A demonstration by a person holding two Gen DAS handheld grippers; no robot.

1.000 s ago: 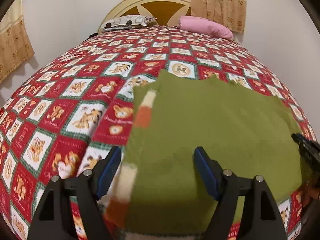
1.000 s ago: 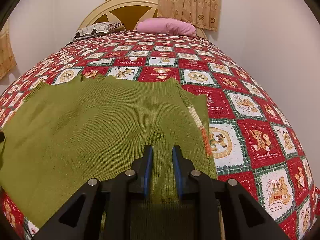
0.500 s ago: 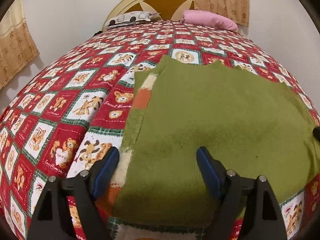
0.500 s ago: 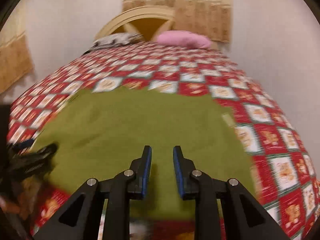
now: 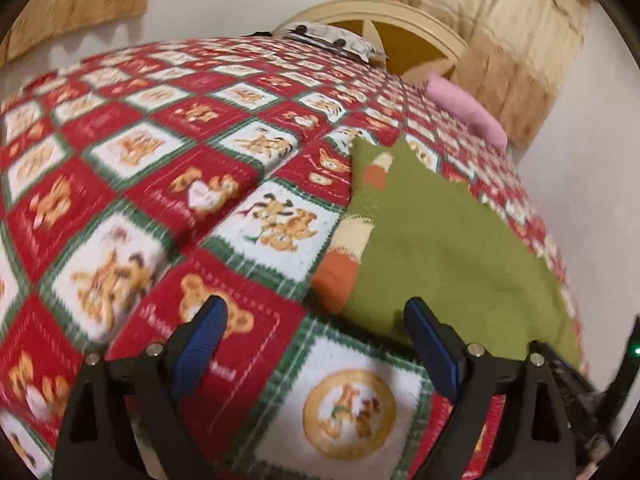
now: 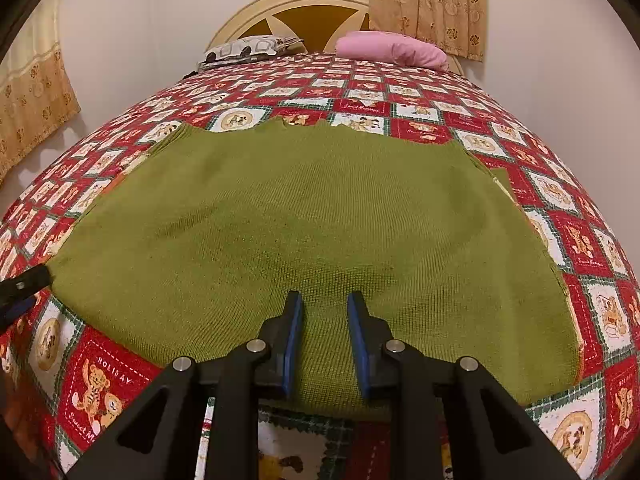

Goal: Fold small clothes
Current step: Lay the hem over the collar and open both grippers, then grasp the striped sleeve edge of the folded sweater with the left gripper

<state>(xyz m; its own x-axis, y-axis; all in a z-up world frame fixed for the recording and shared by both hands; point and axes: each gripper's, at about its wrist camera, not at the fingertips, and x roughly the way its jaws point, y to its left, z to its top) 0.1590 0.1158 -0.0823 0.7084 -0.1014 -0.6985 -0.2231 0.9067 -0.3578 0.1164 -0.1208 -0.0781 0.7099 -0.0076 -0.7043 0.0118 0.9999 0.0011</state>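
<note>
A green knitted sweater (image 6: pixel 320 220) lies flat on the bed, back up. Its orange and cream striped sleeve (image 5: pixel 352 248) is folded along the left edge. My left gripper (image 5: pixel 314 312) hovers over the bedspread at the sweater's near left corner. Its jaws are wide and still opening, with nothing pressed between them. My right gripper (image 6: pixel 325 300) hangs above the middle of the near hem. A narrow gap shows between its blue pads (image 6: pixel 294 320), and they grip no cloth. The left gripper's tip (image 6: pixel 24 284) shows at the sweater's left corner.
A red, white and green checked bedspread (image 6: pixel 580 240) with bear prints covers the whole bed. A pink pillow (image 6: pixel 392 50) and a patterned pillow (image 6: pixel 248 50) lie by the cream headboard (image 6: pixel 312 4). White walls and beige curtains (image 6: pixel 428 4) stand behind.
My left gripper has slid left off the sweater and rolled, and its jaws have widened. My right gripper has moved left from the sweater's right edge to its middle.
</note>
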